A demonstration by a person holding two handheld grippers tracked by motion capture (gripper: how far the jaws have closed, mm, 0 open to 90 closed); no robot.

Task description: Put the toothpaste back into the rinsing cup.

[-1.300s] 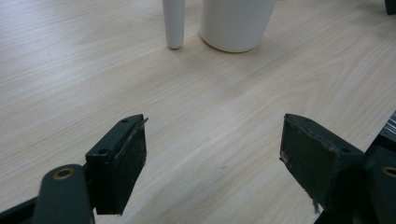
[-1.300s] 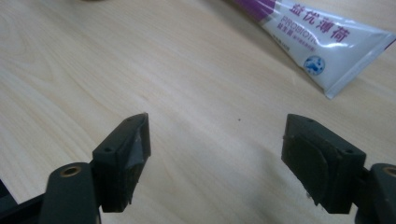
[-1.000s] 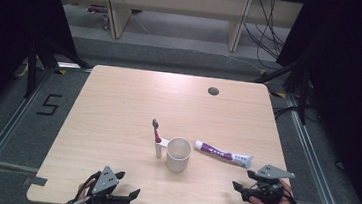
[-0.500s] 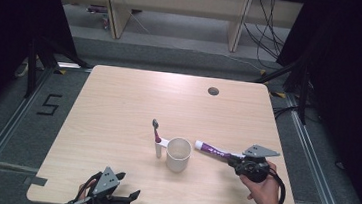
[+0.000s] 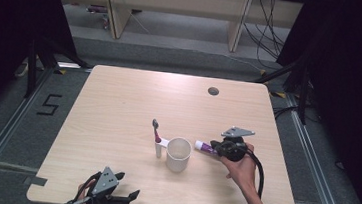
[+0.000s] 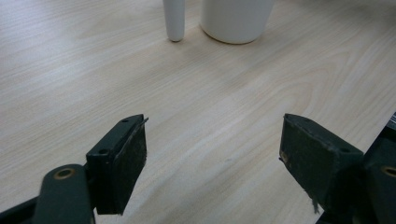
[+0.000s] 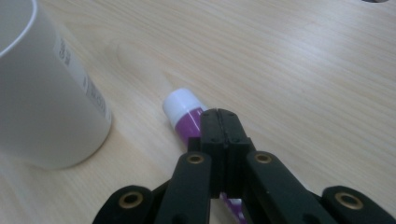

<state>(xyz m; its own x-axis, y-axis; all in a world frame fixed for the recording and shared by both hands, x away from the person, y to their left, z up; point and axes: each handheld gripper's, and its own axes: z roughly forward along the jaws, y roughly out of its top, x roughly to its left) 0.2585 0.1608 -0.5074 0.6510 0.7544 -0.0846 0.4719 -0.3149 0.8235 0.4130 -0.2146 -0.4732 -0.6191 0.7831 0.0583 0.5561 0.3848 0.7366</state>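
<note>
A white cup point(image 5: 178, 154) stands mid-table, with a toothbrush point(image 5: 156, 132) upright at its left, grey head up. A purple-and-white toothpaste tube point(image 5: 205, 146) lies right of the cup, cap toward it. My right gripper point(image 5: 224, 149) sits over the tube's body. In the right gripper view its jaws point(image 7: 219, 116) have just closed and meet pad to pad above the tube point(image 7: 182, 105), nothing showing between them, the cup point(image 7: 46, 107) at left. My left gripper point(image 5: 129, 197) rests near the front edge, open and empty point(image 6: 212, 158), facing the cup point(image 6: 236, 18) and the toothbrush handle point(image 6: 174, 18).
The wooden table point(image 5: 118, 106) has a round cable hole point(image 5: 213, 91) at the back right. Dark floor and metal rails surround it, with shelving legs beyond the far edge. Bare tabletop lies left of and behind the cup.
My right gripper has moved from the table's front right inward to the toothpaste tube, and its jaws have shut. The left gripper has stayed put.
</note>
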